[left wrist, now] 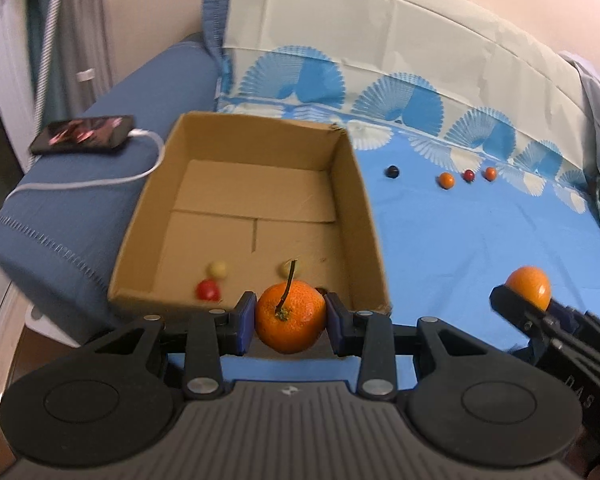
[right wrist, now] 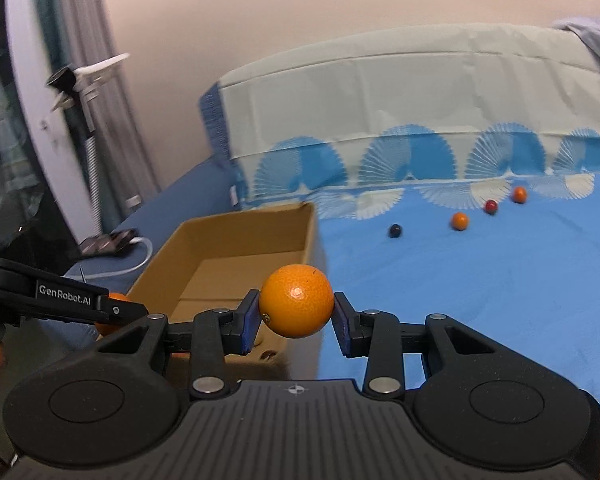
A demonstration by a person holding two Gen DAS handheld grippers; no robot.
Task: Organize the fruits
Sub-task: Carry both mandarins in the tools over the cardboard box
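A stemmed orange (left wrist: pixel 290 318) is gripped between the blue pads of the left tongs (left wrist: pixel 290 322), low in the centre of the left wrist view, with its stem pointing up and away. The cardboard box (left wrist: pixel 356 216) lies straight ahead of it, filling the middle of that frame, and the near wall appears to be just past the fruit, so only a short forward carry over that wall seems to be called for. Inside the box, near the lower edge, a red fruit (left wrist: pixel 208 290) and a pale fruit (left wrist: pixel 219 269) can be seen, with a second pale one (left wrist: pixel 287 267) partly hidden behind the stem.

A smooth orange (right wrist: pixel 296 300) is held in the right tongs (right wrist: pixel 296 312), centre of the right wrist view, pinched at its sides. From here the box (right wrist: pixel 310 236) sits to the left and ahead, so a leftward swing would be needed; the left tongs are judged the nearer of the two to the box opening.

On the blue bed sheet (left wrist: pixel 480 232), four small fruits are waiting in a loose row at the upper right of the left view: a dark one (left wrist: pixel 392 171), an orange one (left wrist: pixel 446 180), a red one (left wrist: pixel 468 175) and another orange one (left wrist: pixel 489 173). A phone (left wrist: pixel 84 133) on its cable lies upper left of the box.
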